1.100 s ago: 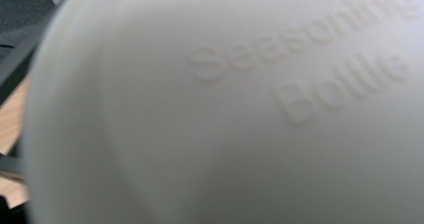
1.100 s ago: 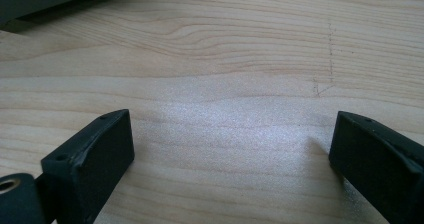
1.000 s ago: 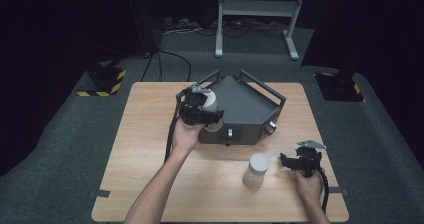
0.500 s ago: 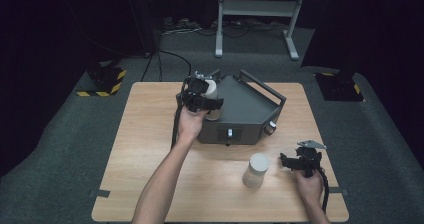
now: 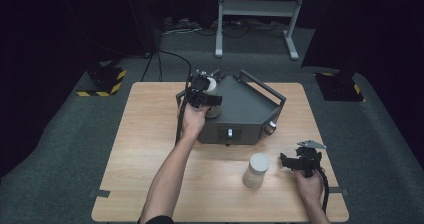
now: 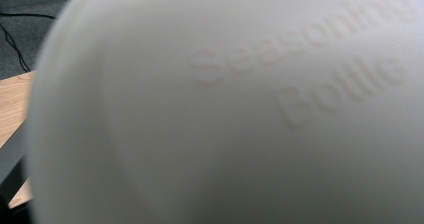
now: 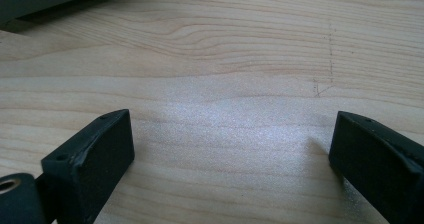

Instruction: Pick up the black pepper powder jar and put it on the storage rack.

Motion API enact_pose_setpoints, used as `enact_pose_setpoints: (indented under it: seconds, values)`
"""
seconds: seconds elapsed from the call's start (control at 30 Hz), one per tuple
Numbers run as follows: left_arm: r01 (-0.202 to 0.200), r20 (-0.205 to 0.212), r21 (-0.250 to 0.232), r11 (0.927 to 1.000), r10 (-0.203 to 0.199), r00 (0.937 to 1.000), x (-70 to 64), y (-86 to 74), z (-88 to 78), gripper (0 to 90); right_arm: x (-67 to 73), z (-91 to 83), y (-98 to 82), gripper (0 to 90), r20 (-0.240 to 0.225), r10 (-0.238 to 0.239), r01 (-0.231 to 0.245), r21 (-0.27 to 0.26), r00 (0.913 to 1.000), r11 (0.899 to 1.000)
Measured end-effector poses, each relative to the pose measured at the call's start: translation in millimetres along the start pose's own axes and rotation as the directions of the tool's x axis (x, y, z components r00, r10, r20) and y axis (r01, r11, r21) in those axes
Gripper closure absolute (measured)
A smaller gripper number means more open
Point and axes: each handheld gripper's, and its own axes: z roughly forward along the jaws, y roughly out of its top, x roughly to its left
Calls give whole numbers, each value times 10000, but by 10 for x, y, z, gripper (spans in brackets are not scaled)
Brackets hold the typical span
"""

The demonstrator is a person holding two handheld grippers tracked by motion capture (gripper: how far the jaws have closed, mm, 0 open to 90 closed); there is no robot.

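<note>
My left gripper (image 5: 206, 93) is shut on a white seasoning bottle (image 5: 211, 85) and holds it above the far left corner of a dark grey angular rack (image 5: 247, 111) at the table's middle. In the left gripper view the bottle (image 6: 240, 114) sits so close that its raised lettering reads "Seasoning Bottle". A second white bottle (image 5: 256, 169) stands upright on the wooden table (image 5: 145, 154) in front of the rack. My right gripper (image 5: 291, 162) rests near the front right, just right of that bottle, open. Between its jaws (image 7: 230, 134) lies bare wood.
The rack has a raised bar along its far right side and small knobs on its front face. On the floor beyond the table are a yellow-and-black striped block (image 5: 105, 79), cables and a metal stand (image 5: 255, 14). Dark carpet surrounds the table.
My left hand has carried the white bottle away from the person and slightly right, from the rack's left side to over its far left corner. The right gripper and the standing bottle have not moved.
</note>
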Motion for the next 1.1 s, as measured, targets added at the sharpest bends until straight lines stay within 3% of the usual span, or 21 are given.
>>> enact_pose_setpoints:
  seconds: [0.4,0.53,0.97,1.07,1.1]
  values:
    - [-29,124,38,10000,29,9999,27,5,47,313,0,-1,-1,38,-7,-10,10,-7,10000,10000]
    - [-485,122,-3,9988,485,9988,-13,-32,65,312,0,-1,-1,38,-8,-8,8,-7,10000,10000]
    - [-397,153,-183,9990,400,9991,-2,-77,65,307,-3,-1,0,39,-8,-38,38,1,10000,10000]
    - [-442,103,-206,9988,444,9990,-2,-98,65,261,-2,-1,-1,39,-9,-25,25,-7,10000,10000]
    - [-412,74,-203,9989,414,9991,0,-105,61,191,-2,-1,-2,39,-10,-27,27,-7,10000,10000]
